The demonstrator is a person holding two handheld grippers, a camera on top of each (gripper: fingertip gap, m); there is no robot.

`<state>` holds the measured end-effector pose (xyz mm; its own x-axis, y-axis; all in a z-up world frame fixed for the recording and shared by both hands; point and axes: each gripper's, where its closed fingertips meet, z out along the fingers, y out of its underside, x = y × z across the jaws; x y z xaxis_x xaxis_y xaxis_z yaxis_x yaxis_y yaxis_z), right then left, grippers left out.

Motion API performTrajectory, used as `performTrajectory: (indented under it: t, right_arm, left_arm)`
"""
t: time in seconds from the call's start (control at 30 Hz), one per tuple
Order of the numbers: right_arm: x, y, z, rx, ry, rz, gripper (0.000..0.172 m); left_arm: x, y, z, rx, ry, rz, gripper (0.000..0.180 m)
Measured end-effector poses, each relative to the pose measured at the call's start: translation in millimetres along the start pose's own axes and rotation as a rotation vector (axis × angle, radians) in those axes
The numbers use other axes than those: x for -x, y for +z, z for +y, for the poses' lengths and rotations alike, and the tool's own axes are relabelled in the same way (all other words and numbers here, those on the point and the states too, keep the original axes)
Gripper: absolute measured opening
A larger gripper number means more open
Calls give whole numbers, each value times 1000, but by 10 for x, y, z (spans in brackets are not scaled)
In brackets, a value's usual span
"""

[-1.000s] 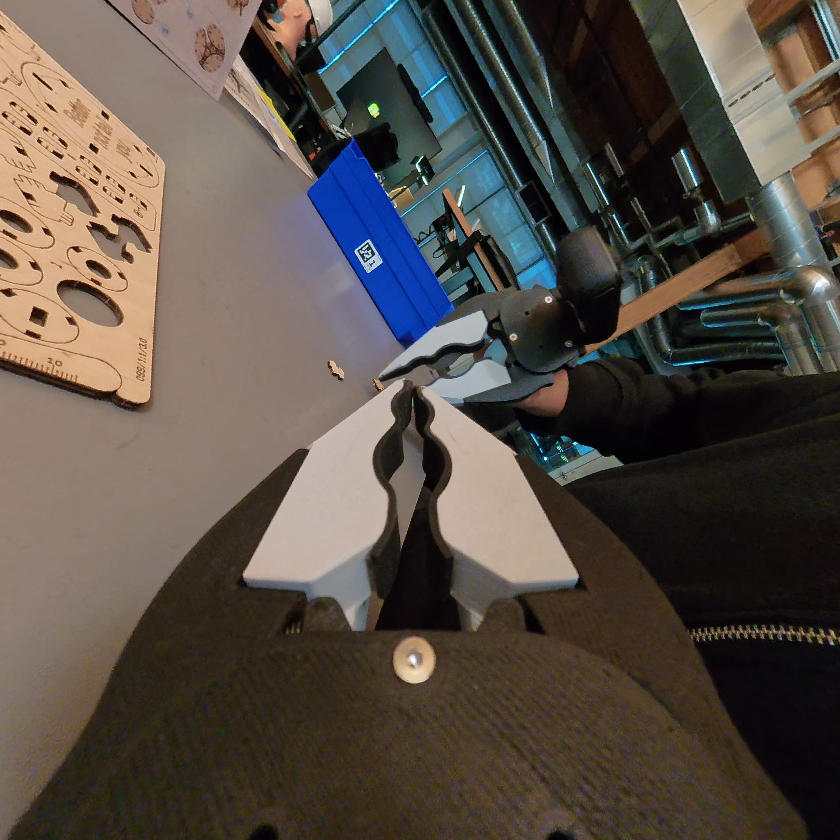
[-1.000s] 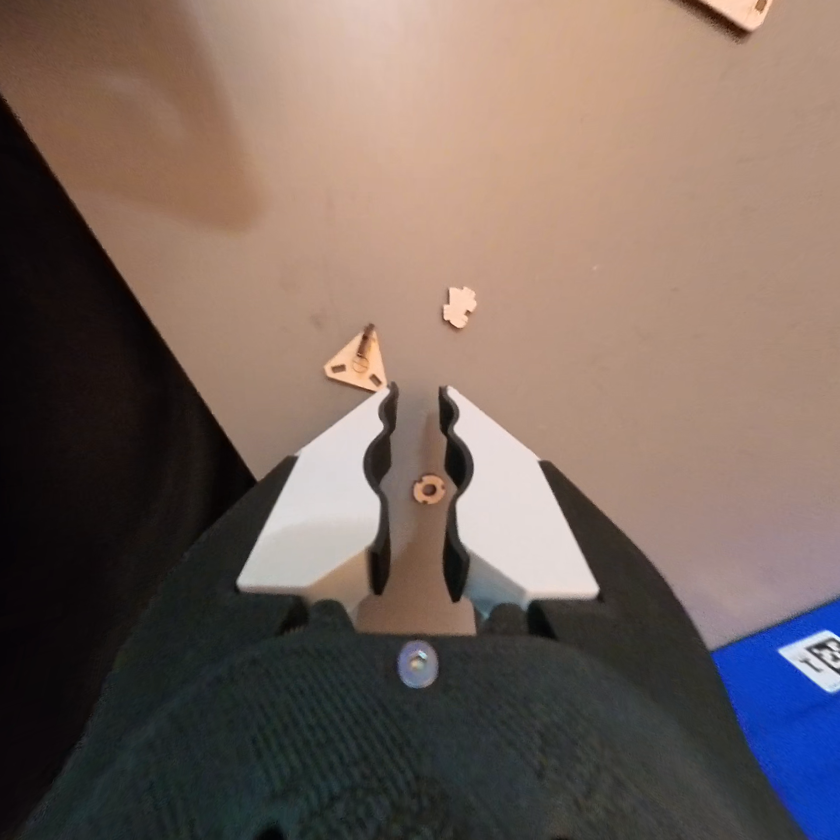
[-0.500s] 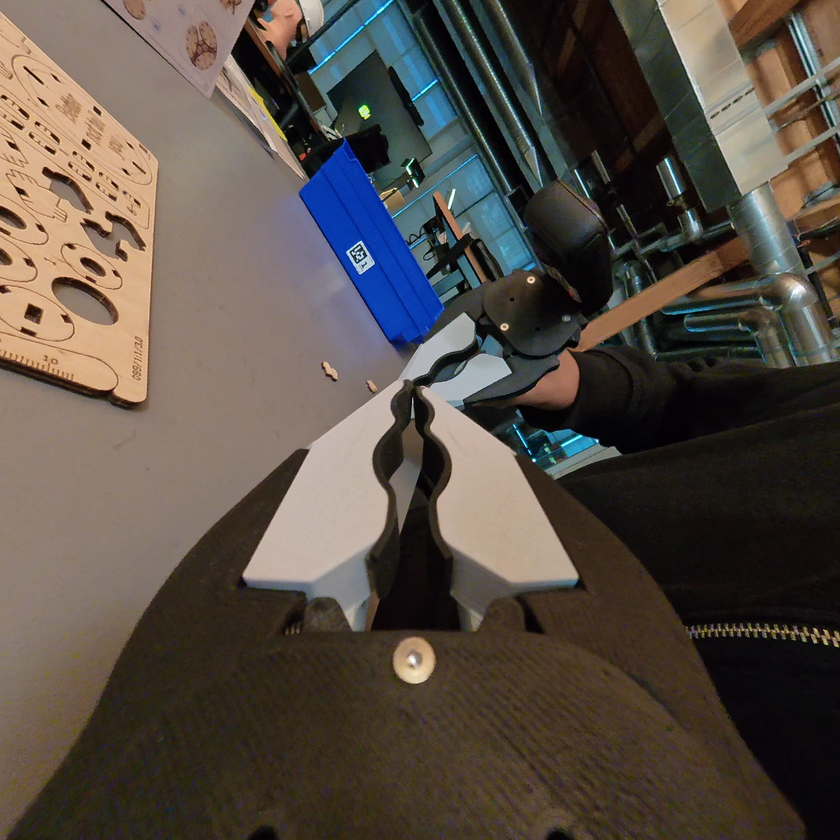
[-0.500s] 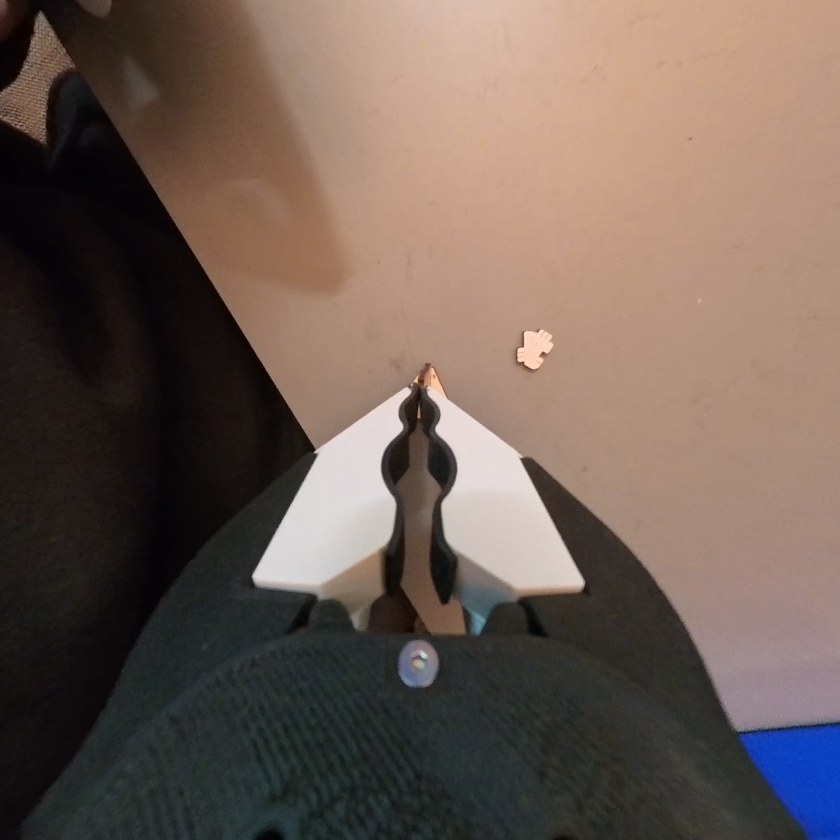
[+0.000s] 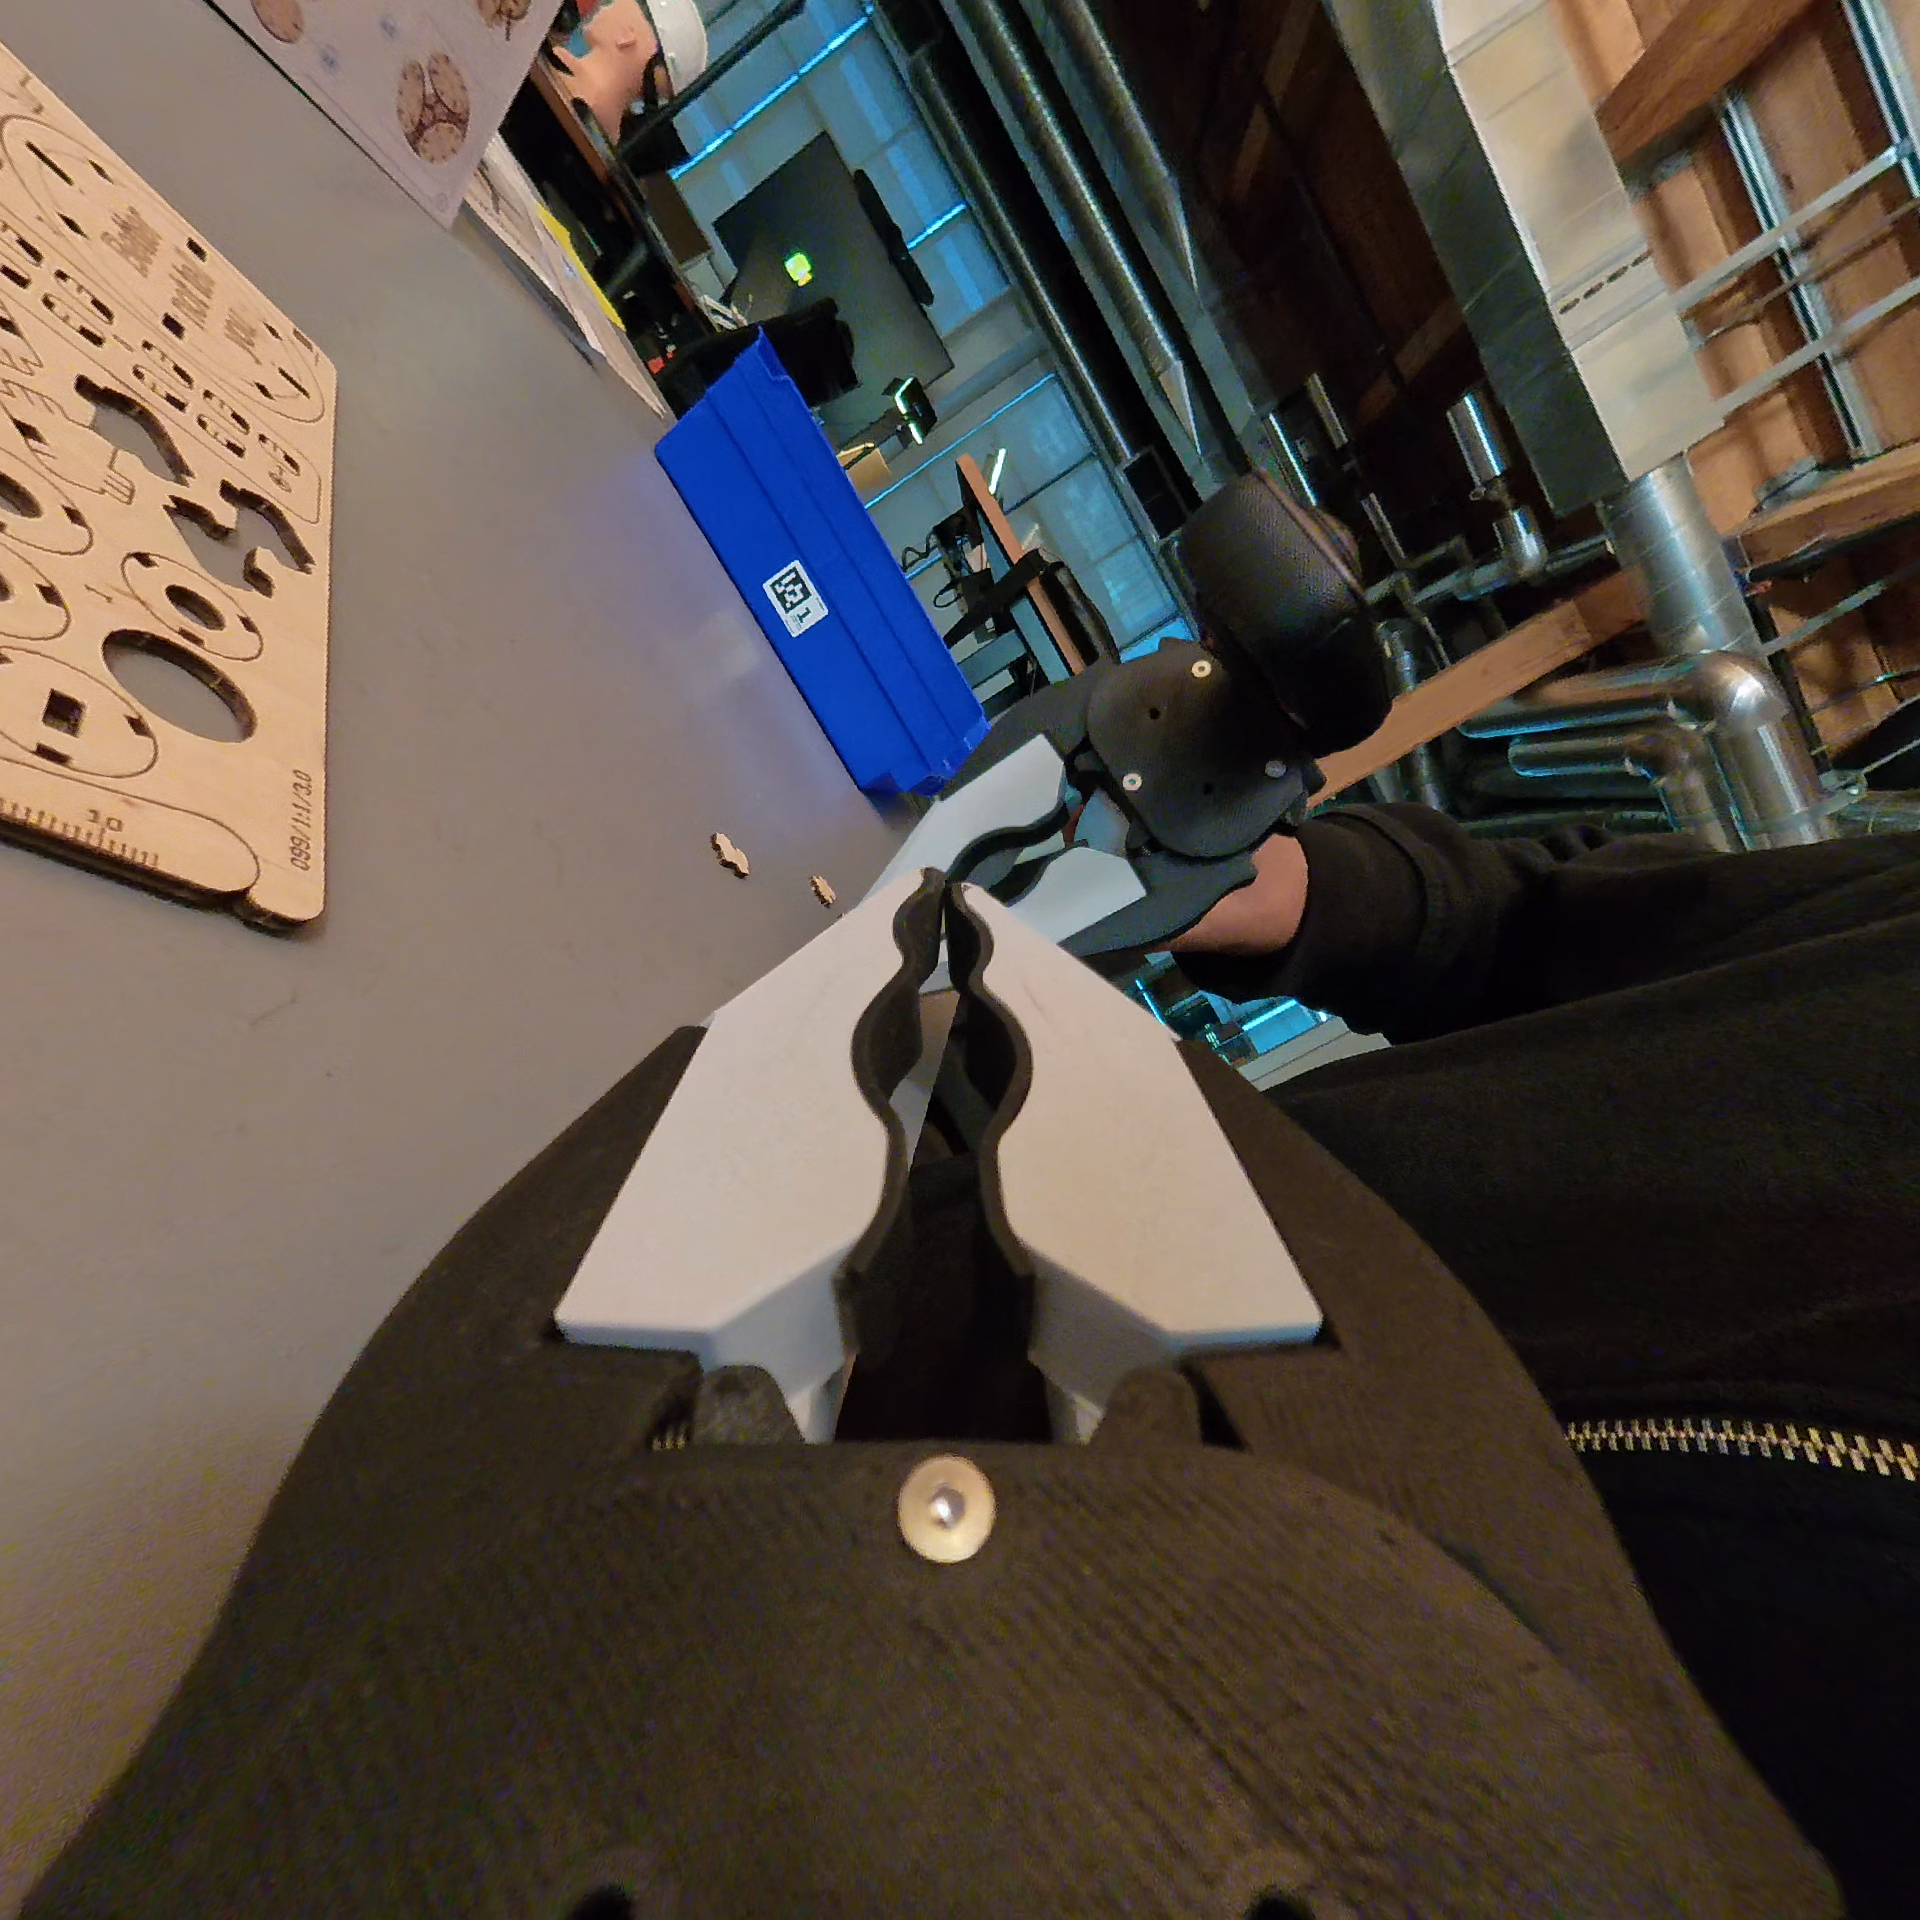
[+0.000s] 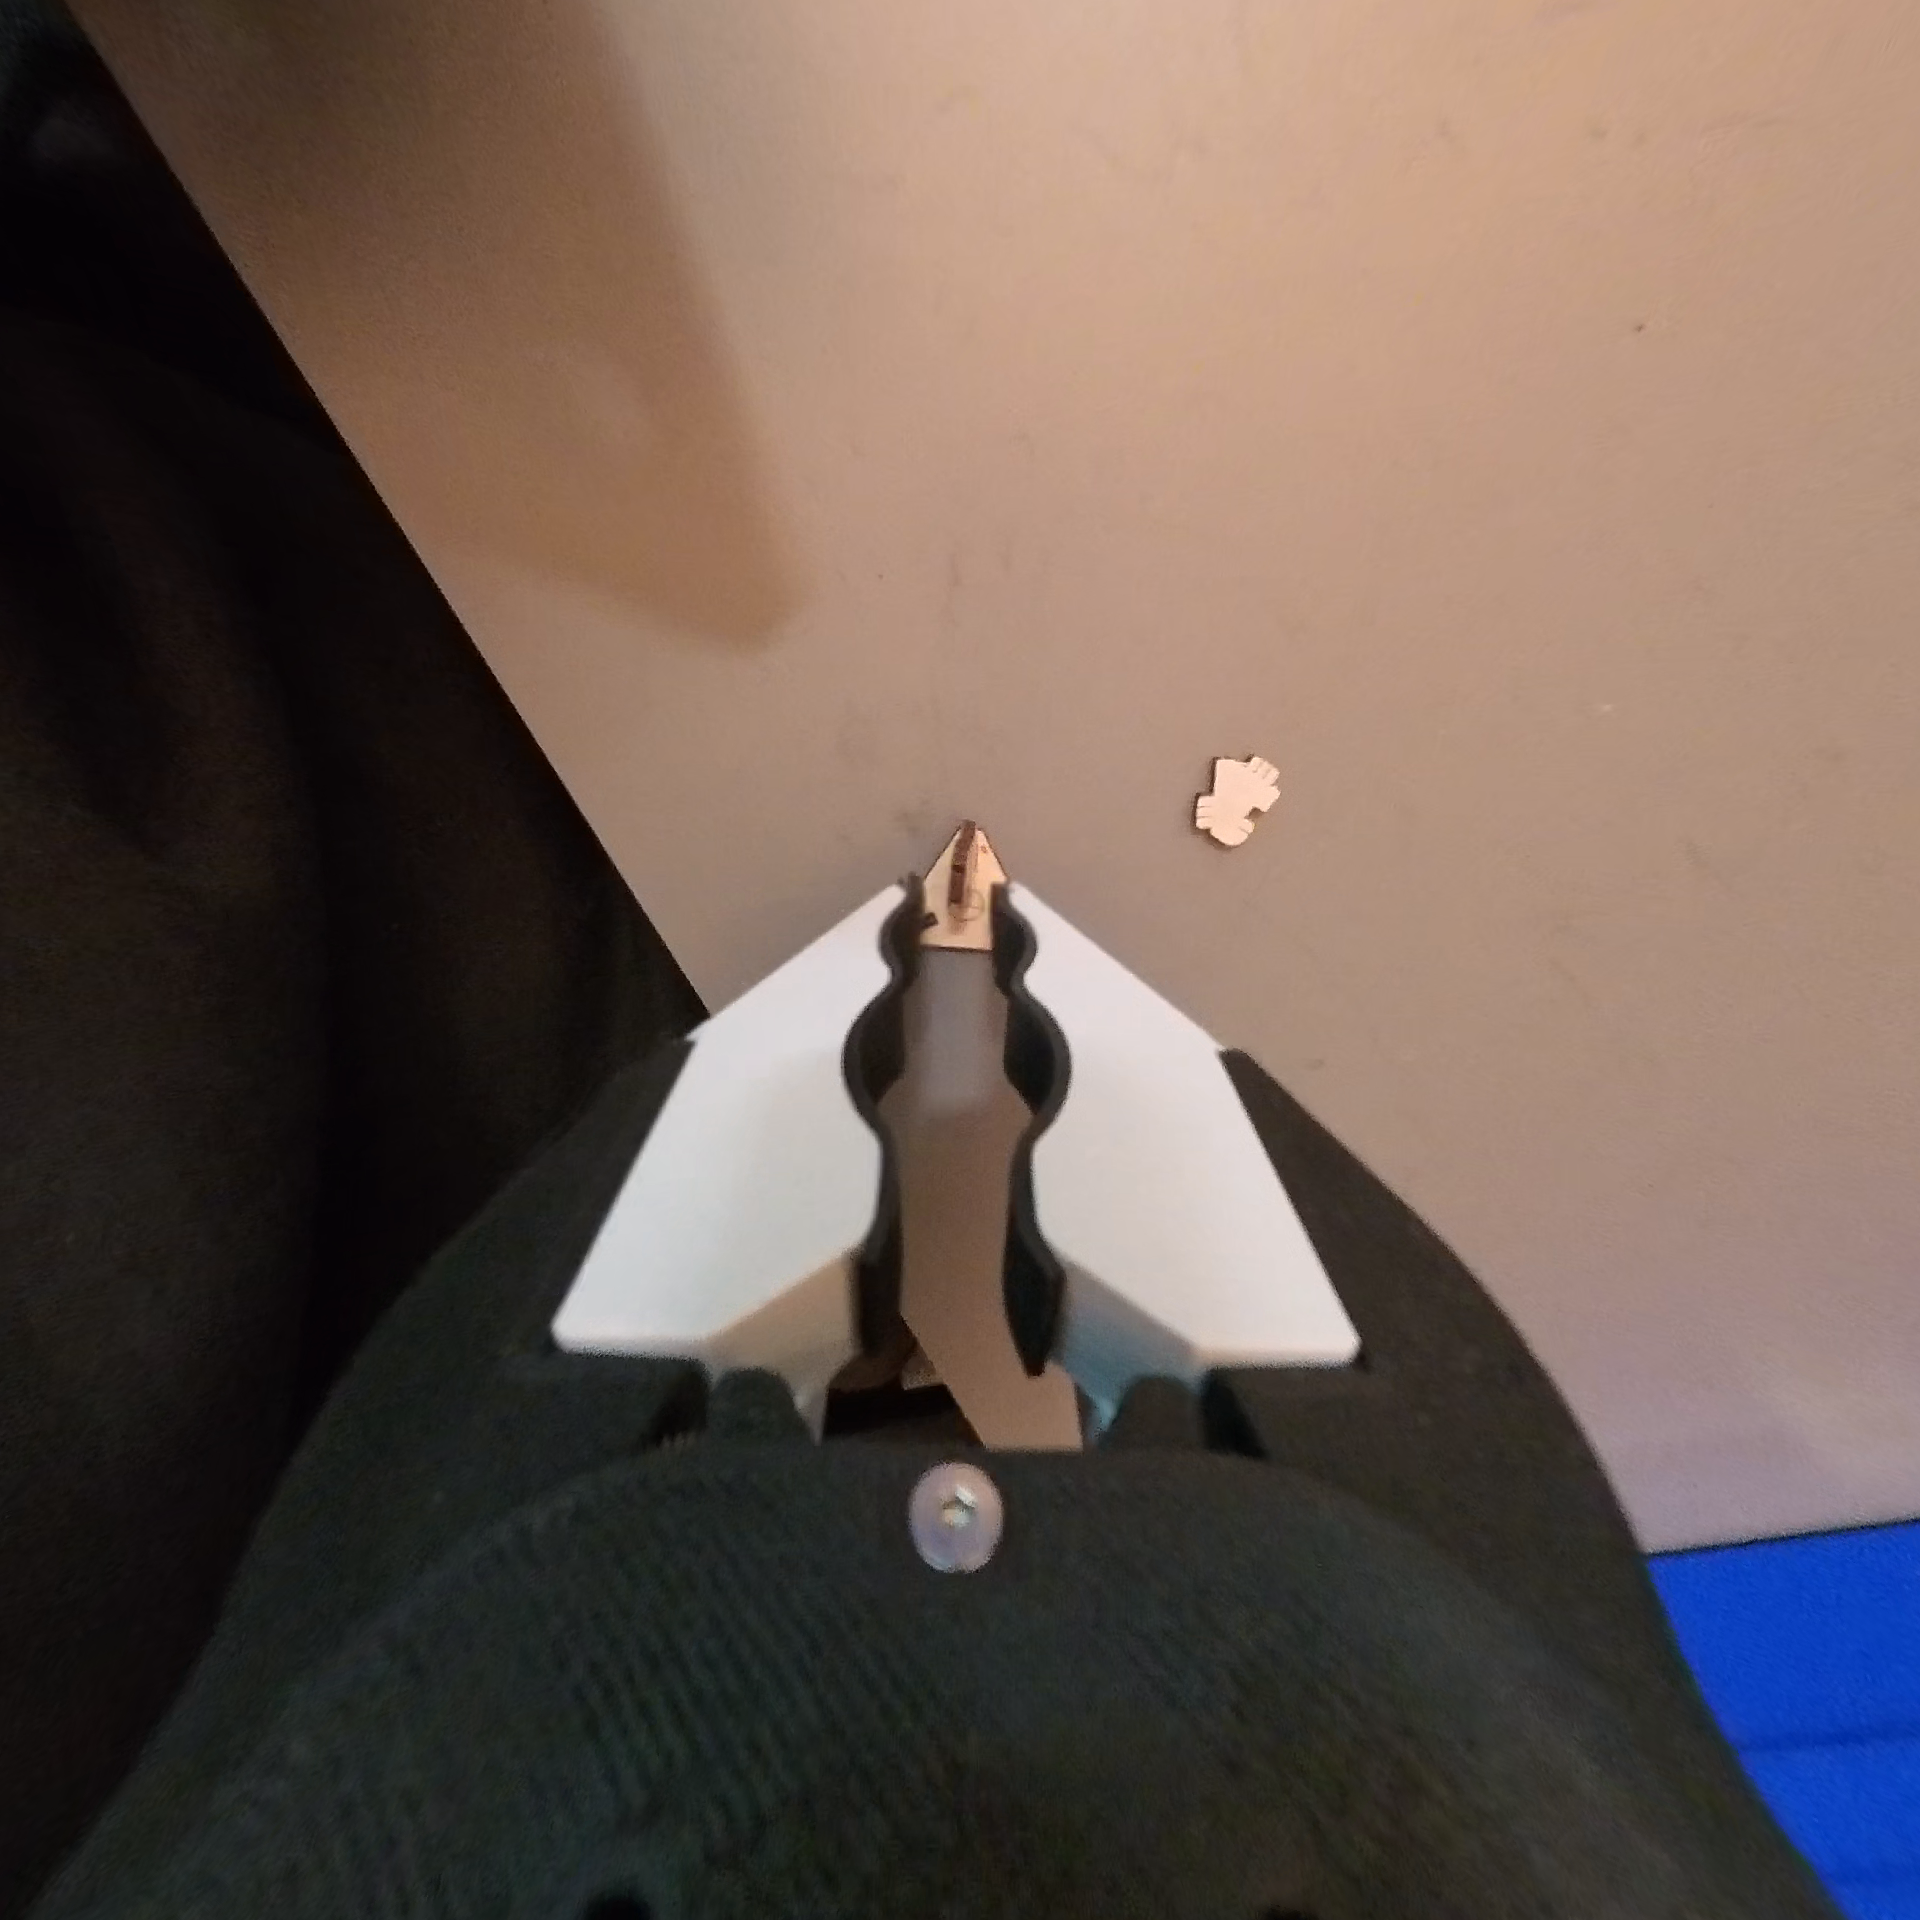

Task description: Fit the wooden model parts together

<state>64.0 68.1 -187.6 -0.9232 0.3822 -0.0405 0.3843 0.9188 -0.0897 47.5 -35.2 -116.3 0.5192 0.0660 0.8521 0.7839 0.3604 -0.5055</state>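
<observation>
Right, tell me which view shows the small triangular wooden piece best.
The right wrist view. There the triangular wooden piece sits between the tips of the right hand-held gripper, its point jutting past them over the grey table. In the left wrist view that hand-held gripper shows farther off, but the piece is hidden behind the left one's fingertips.

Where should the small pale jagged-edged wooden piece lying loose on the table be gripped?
Small pale jagged-edged wooden piece: it lies flat on the grey table, so probably come from above, fingers pinching across its narrow middle between the toothed ends.
</observation>
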Motion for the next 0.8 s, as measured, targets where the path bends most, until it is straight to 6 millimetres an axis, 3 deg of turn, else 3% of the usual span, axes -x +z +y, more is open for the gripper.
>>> performTrajectory:
  t: [0.03,0.8]
  right_arm:
    - [6,7,11,4,-1,-1,1]
    - [4,38,26,29,-10,-11,1]
  left_arm:
    - [0,1,1,1,-1,1,0]
    - [-13,-10,-12,-7,-17,22,0]
